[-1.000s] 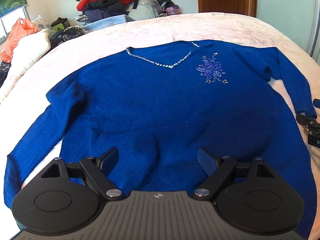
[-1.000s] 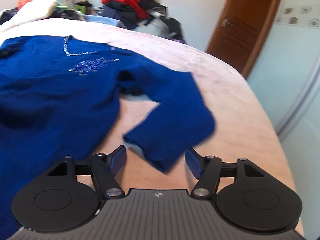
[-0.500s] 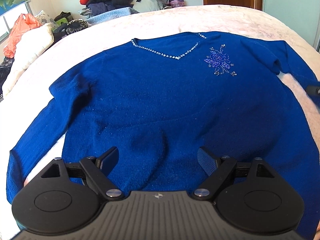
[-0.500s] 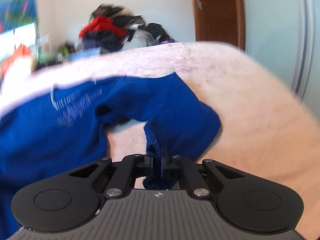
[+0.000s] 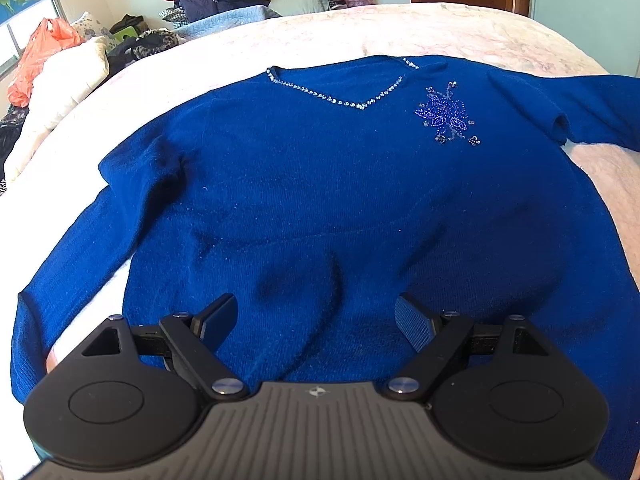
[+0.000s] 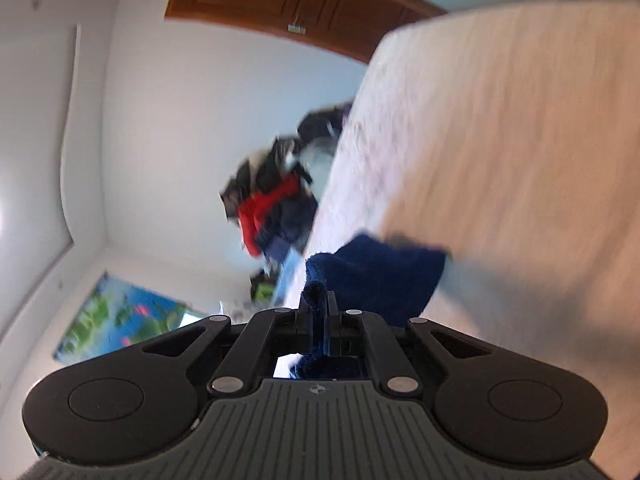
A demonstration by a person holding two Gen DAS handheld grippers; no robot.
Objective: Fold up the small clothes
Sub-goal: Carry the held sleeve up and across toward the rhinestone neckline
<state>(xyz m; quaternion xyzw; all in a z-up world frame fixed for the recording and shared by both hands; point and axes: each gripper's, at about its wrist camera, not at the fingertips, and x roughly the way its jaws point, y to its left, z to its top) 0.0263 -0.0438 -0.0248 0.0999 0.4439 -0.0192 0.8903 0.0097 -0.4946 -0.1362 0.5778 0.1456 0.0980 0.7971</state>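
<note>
Left wrist view has the big picture: a bed [image 5: 460,28] with a pale pink cover, and the blue sweater [image 5: 340,208] spread flat on it, front side up, beaded neckline toward the far end. One sleeve [image 5: 68,268] runs down the near-left side; the other one runs off past the right edge of the frame. The left tool [image 5: 316,316] hovers over the hem with its jaws wide apart, nothing in them.

Right wrist view is tilted way over and blurry, but it shows what the other doesn't: the right tool [image 6: 319,312] is clamped tight on the sleeve cuff [image 6: 376,276], lifted off the bed.

So I'd say it's the first fold, sleeve going in. Next move probably means carrying that cuff across the chest and laying it flat without bunching.
</note>
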